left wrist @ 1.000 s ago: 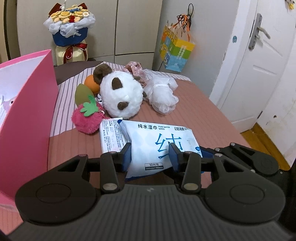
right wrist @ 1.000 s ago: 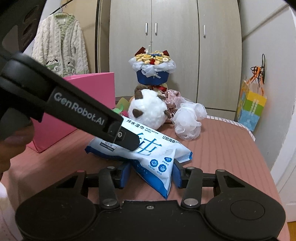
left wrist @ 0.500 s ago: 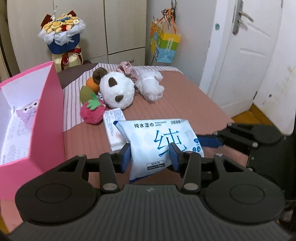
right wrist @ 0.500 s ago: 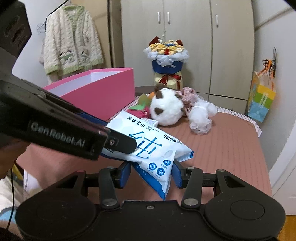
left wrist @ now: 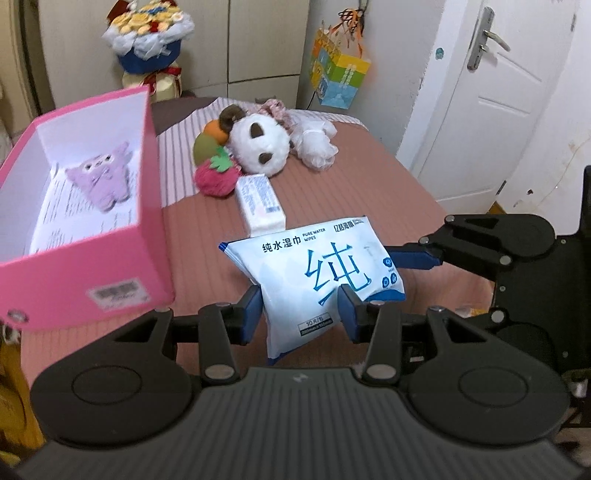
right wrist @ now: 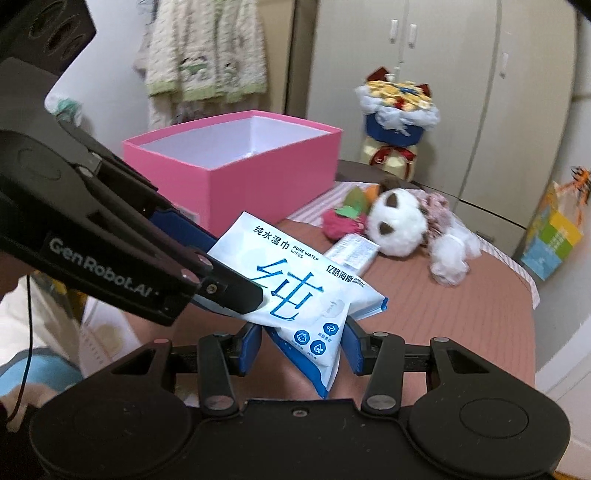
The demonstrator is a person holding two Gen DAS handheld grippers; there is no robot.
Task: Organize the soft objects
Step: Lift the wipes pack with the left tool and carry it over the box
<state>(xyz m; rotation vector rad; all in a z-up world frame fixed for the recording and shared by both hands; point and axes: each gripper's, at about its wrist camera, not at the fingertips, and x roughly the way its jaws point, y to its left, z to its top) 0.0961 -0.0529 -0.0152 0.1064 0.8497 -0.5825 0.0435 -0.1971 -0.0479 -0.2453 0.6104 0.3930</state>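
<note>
Gripping one pack of pure water wipes [left wrist: 317, 271] from two sides, both grippers hold it in the air above the brown bedspread [left wrist: 388, 177]: the left gripper [left wrist: 301, 312] is clamped on the pack's near edge at the lower centre of its view, and the right gripper [right wrist: 301, 345] is clamped on a corner of the same pack [right wrist: 295, 291] at the lower centre of its own view. In the left wrist view the right gripper's blue finger [left wrist: 413, 256] comes in from the right edge of the frame and meets the pack's side. A pink box [left wrist: 92, 258] sits at the left of that frame, open on top, with a purple plush toy [left wrist: 101, 175] lying inside it. Beyond the pack, toward the frame's upper centre, a smaller white tissue packet [left wrist: 260, 201] lies on the bedspread just beside a pink plush strawberry [left wrist: 216, 177], and a white panda plush [left wrist: 260, 147] touches a white mesh bath puff [left wrist: 316, 146]. A flower bouquet [left wrist: 147, 33] stands at the upper left in front of the wardrobe.
</note>
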